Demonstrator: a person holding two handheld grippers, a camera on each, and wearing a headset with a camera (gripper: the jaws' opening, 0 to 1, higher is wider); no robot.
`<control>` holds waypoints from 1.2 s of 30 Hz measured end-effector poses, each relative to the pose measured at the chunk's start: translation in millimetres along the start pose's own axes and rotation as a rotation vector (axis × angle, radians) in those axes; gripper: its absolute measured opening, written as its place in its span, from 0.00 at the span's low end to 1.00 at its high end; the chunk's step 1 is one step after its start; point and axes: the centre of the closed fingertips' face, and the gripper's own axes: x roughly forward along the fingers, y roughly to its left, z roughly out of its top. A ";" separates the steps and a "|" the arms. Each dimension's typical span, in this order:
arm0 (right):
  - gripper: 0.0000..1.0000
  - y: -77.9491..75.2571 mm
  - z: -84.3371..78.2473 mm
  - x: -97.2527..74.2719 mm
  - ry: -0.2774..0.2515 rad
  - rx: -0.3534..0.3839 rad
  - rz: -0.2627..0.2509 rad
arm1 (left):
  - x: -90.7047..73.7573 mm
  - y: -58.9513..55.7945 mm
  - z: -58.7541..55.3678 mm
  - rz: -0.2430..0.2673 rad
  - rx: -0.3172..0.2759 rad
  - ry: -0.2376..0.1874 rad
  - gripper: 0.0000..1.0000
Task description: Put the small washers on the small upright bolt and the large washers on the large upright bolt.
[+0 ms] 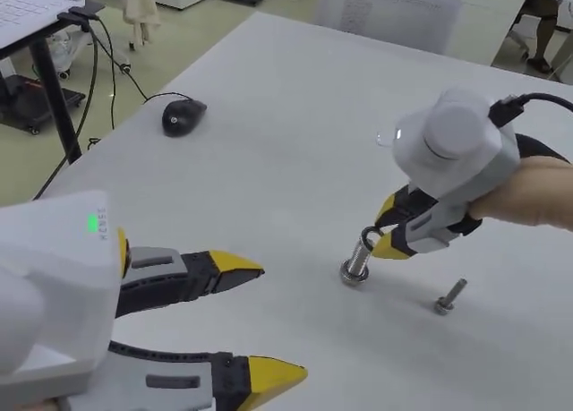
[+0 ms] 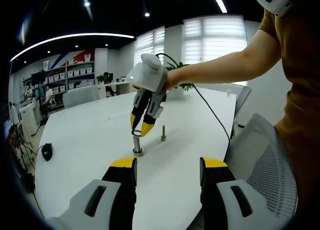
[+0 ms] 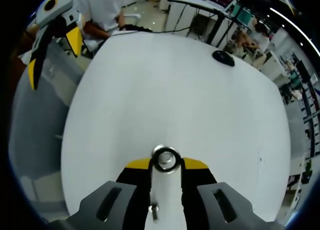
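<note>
Shiny round washer (image 3: 155, 156) (right gripper (image 3: 165, 164))

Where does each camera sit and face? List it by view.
Head view: on the head, down at the table; left gripper, right gripper, a hand show.
Left gripper view: on the left gripper, facing the right gripper and large bolt; an arm shows.
Right gripper view: on the right gripper, down past its held washer.
Head and right gripper views share the mouse.

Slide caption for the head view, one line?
Right gripper holds a washer at the top of the large bolt, small bolt beside it; left gripper open in the foreground.
</note>
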 end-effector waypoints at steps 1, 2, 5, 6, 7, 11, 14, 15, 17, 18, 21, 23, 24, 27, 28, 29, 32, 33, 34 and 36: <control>0.22 0.1 1.2 0.8 0.001 -0.002 0.002 | 0.1 0.2 -0.9 0.001 0.000 0.003 0.49; 0.22 0.4 2.0 2.1 0.003 -0.006 0.004 | 0.1 -0.2 -1.2 0.001 0.000 0.004 0.49; 0.22 0.4 2.6 5.3 0.012 -0.013 0.011 | 0.4 -0.9 -0.5 0.001 -0.006 -0.001 0.49; 0.22 0.4 0.7 7.5 0.018 -0.012 0.016 | 0.4 -1.1 -0.5 0.002 -0.006 -0.001 0.49; 0.22 0.1 -0.6 8.7 0.021 -0.014 0.016 | 0.4 -1.1 -0.6 0.002 -0.007 0.000 0.49; 0.22 -1.2 -1.4 11.2 0.033 -0.018 0.018 | 0.0 -0.1 0.0 0.005 -0.010 -0.004 0.49; 0.22 -0.4 -3.5 15.0 0.042 -0.019 0.030 | -0.3 0.9 -0.3 0.008 -0.012 -0.004 0.49; 0.22 -0.1 -2.8 15.6 0.040 -0.021 0.031 | -0.3 1.3 -0.6 0.009 -0.013 -0.004 0.49; 0.22 -0.7 -4.1 19.6 0.045 -0.026 0.033 | -0.2 1.4 -0.7 0.009 -0.015 -0.005 0.49; 0.22 -0.6 -4.3 21.4 0.050 -0.031 0.034 | 0.0 0.9 -0.6 0.008 -0.016 -0.006 0.49; 0.22 0.6 -5.9 25.7 0.064 -0.030 0.040 | 0.8 0.9 -1.9 0.007 -0.018 -0.003 0.49; 0.22 1.4 -6.7 27.7 0.072 -0.032 0.042 | 1.1 0.5 -1.7 0.007 -0.020 -0.005 0.49; 0.22 2.3 -7.6 29.3 0.079 -0.037 0.047 | 1.4 0.7 -1.9 0.007 -0.020 -0.005 0.49; 0.22 1.6 -8.8 33.2 0.087 -0.044 0.049 | 1.9 1.1 -3.1 0.009 -0.023 -0.003 0.49; 0.22 1.7 -9.1 34.7 0.087 -0.042 0.053 | 2.0 0.7 -3.1 0.008 -0.024 -0.003 0.49; 0.22 1.4 -9.2 35.7 0.088 -0.042 0.054 | 2.1 0.6 -3.0 0.008 -0.026 -0.005 0.49; 0.22 1.7 -10.8 39.6 0.092 -0.033 0.065 | 2.2 0.7 -3.3 0.011 -0.028 -0.004 0.49; 0.22 1.9 -12.0 41.4 0.096 -0.028 0.066 | 2.3 0.7 -3.5 0.011 -0.028 -0.003 0.49; 0.22 1.6 -12.6 42.8 0.098 -0.032 0.065 | 2.5 0.7 -3.5 0.011 -0.029 -0.004 0.49; 0.22 1.8 -13.7 45.3 0.101 -0.031 0.071 | 2.8 0.5 -3.5 0.012 -0.031 -0.005 0.49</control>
